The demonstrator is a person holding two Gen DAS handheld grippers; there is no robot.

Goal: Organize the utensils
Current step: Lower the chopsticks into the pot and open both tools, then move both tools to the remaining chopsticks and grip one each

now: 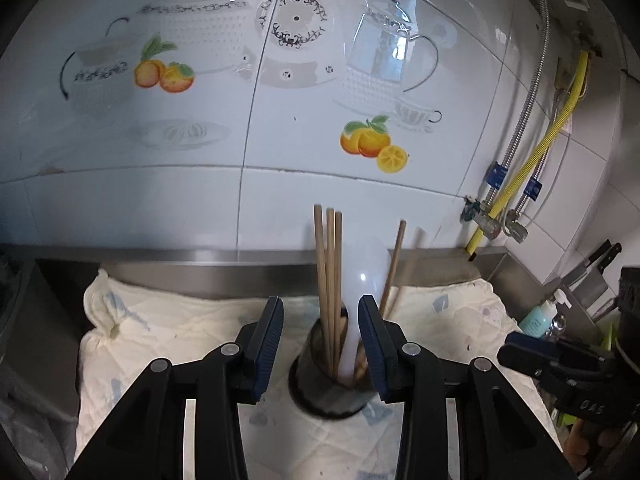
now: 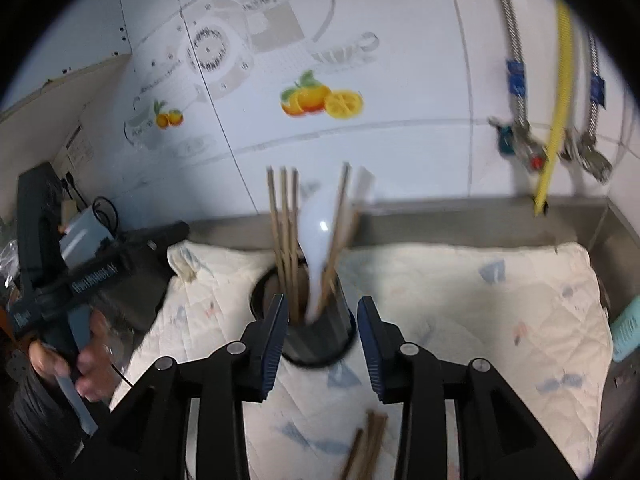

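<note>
Standing upright on the quilted cloth (image 1: 168,332), the dark utensil holder (image 1: 332,392) carries several wooden chopsticks (image 1: 329,280) and a white plastic spoon (image 1: 362,300), bowl end up, all leaning slightly toward the tiled wall (image 1: 280,184). Your left gripper (image 1: 321,350) is spread wide with nothing between its blue pads (image 1: 268,350); from its own camera the holder sits in the gap between the fingers, but you cannot tell from the pictures whether the pads touch it. Your right gripper (image 2: 322,346) is likewise wide apart and holds nothing, with the same holder (image 2: 320,332) just ahead between its fingers, the chopsticks (image 2: 285,232) and spoon (image 2: 316,232) rising from it. A few loose chopsticks (image 2: 366,448) lie on the cloth (image 2: 480,304) close under the right gripper, blurred, near the bottom of the right wrist view. In that view your left hand (image 2: 76,364) grips the handle of the other tool off to the left side. A steel counter ledge (image 1: 200,258) runs behind the cloth along the wall, where a yellow hose (image 1: 532,160) and braided metal hoses (image 1: 532,92) come down to valves. A teal bottle (image 1: 538,318) stands at the right edge of the counter.
</note>
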